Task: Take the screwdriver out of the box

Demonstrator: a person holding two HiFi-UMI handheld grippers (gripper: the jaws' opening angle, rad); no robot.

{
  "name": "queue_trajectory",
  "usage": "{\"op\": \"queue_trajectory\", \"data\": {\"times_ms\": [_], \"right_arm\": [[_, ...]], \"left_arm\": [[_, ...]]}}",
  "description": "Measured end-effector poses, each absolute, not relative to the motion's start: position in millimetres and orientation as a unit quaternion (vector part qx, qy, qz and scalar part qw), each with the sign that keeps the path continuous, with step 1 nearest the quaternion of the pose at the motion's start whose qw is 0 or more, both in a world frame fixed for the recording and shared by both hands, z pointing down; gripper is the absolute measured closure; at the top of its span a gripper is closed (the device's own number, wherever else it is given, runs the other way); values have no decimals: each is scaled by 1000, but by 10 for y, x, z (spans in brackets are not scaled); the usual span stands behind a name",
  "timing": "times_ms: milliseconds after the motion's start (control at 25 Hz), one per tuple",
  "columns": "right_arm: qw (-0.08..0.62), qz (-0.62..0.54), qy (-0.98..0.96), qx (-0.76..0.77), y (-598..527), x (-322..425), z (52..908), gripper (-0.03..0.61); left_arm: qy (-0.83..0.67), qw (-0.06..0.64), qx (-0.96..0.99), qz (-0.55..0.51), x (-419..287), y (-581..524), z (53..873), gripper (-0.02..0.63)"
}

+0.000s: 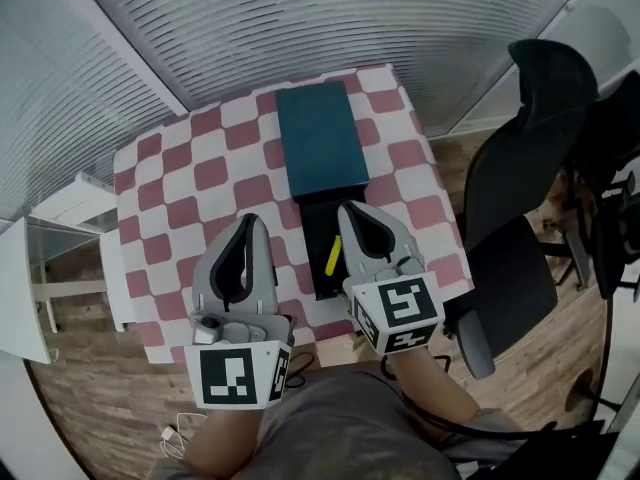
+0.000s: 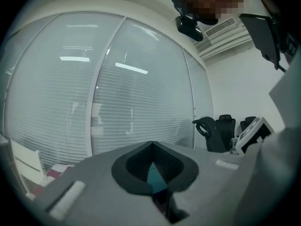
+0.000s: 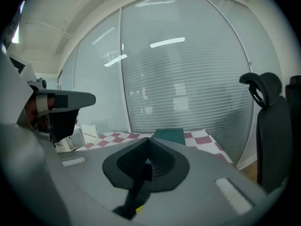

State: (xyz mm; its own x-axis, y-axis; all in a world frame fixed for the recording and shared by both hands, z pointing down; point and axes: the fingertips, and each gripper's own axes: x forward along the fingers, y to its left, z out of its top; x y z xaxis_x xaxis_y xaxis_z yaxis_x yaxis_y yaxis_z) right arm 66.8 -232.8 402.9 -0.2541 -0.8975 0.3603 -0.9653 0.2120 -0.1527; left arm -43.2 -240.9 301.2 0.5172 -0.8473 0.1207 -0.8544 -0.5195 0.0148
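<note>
A long box lies on the checkered table (image 1: pixel 190 178): its teal lid (image 1: pixel 320 138) is slid away and its black tray (image 1: pixel 318 268) stands open. A yellow screwdriver (image 1: pixel 333 255) lies in the tray. My right gripper (image 1: pixel 348 208) hovers over the tray's right side, jaws shut and empty. My left gripper (image 1: pixel 250 220) hangs to the left of the tray over the cloth, also shut with nothing in it. In the right gripper view the teal lid (image 3: pixel 169 135) shows beyond the closed tips (image 3: pixel 149 139). The left gripper view shows closed tips (image 2: pixel 152 143) with a sliver of teal below.
A black office chair (image 1: pixel 520 168) stands close to the table's right edge. White furniture (image 1: pixel 70 208) sits at the left. Slatted blinds (image 1: pixel 300 18) run behind the table. A cable (image 1: pixel 180 430) lies on the wooden floor by my legs.
</note>
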Motion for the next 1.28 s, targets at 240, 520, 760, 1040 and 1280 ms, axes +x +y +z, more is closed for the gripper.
{"op": "queue_trajectory", "data": {"times_ms": [240, 520, 760, 1040, 1280], "right_arm": [[142, 254, -704, 647, -2373, 682, 4792, 525], [185, 317, -651, 665, -2372, 681, 5254, 444], [227, 378, -609, 659, -2251, 640, 5558, 412], [258, 407, -589, 649, -2206, 615, 5700, 386], [275, 406, -585, 646, -2178, 662, 5762, 494]], "left_arm": [[-435, 73, 895, 69, -443, -2716, 3509, 614], [-383, 100, 915, 79, -318, -2941, 3827, 614], [-351, 129, 924, 81, -210, -3047, 3971, 614], [-331, 157, 927, 88, -180, -3124, 4084, 614], [-339, 145, 927, 73, -209, -3193, 4061, 614]]}}
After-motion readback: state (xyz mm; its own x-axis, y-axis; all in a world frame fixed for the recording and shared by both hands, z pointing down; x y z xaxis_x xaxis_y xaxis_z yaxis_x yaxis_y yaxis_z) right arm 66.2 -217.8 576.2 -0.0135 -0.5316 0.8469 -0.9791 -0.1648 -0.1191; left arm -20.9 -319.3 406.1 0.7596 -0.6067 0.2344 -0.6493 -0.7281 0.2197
